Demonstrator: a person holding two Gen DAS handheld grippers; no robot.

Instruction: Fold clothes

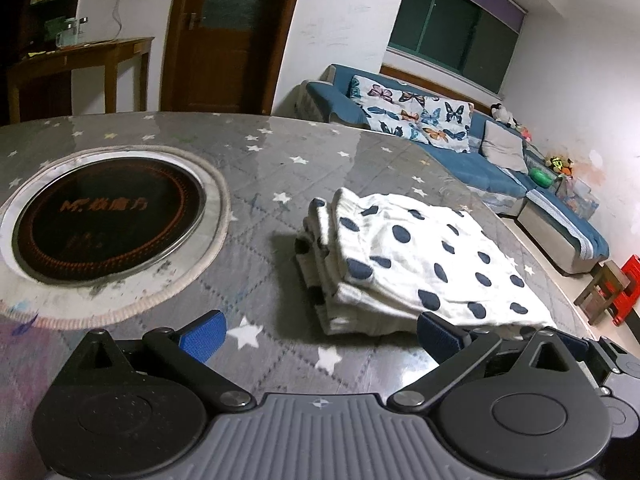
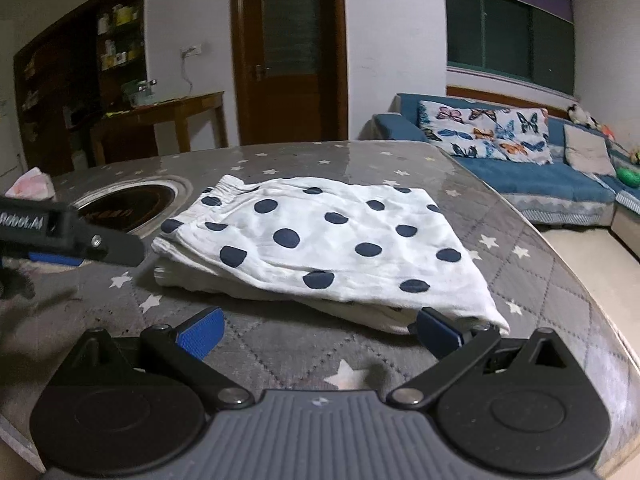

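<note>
A white garment with dark blue dots [image 1: 416,256] [image 2: 328,240] lies folded in several layers on the grey star-patterned table cover [image 1: 280,176] [image 2: 280,340]. My left gripper [image 1: 320,334] is open just short of the garment's near edge, with its right blue pad [image 1: 438,336] at the cloth. My right gripper [image 2: 318,330] is open too, its right pad [image 2: 438,330] touching the garment's near corner. Neither holds anything. The left gripper's body [image 2: 72,236] shows at the left of the right wrist view, beside the garment.
A round black induction cooktop [image 1: 108,216] [image 2: 124,204] is set into the table left of the garment. The table edge [image 2: 560,248] curves off to the right. Beyond stand a blue sofa [image 1: 480,168] with butterfly cushions, a wooden door and a side table.
</note>
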